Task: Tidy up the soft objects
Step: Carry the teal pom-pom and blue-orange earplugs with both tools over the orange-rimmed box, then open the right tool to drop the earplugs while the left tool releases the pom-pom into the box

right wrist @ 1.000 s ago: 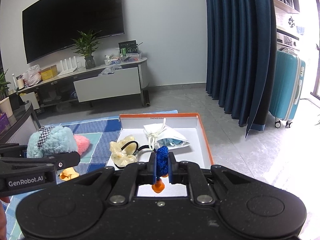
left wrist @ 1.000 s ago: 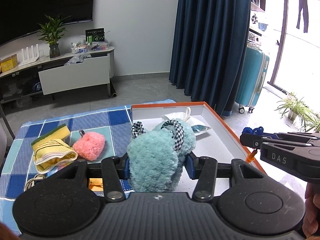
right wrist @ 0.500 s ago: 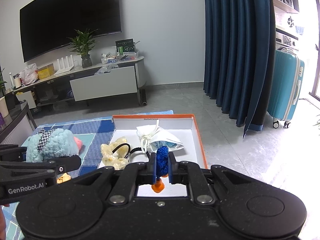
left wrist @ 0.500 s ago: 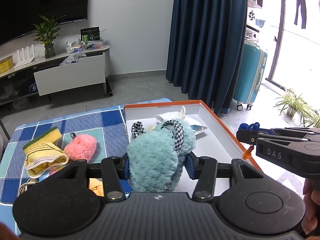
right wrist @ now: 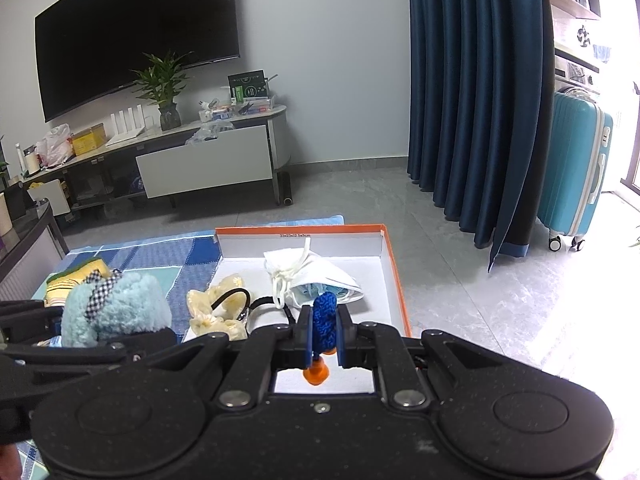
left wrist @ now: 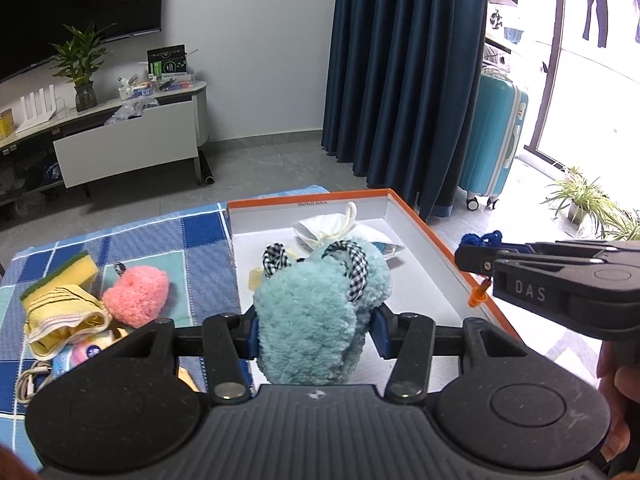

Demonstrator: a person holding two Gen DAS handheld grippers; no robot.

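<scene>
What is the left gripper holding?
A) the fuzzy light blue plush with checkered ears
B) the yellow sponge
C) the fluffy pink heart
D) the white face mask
A: in the left wrist view the left gripper is shut on the fuzzy light blue plush with checkered ears, while the fluffy pink heart and yellow sponge lie on the blue checked cloth.

Teal plush toy (left wrist: 316, 312) blocks the box (left wrist: 424, 220) floor behind it in the left wrist view; pale scrunchie (left wrist: 256, 278) barely peeks out at centre. Cable (left wrist: 30, 376) runs off the lower left edge.
</scene>
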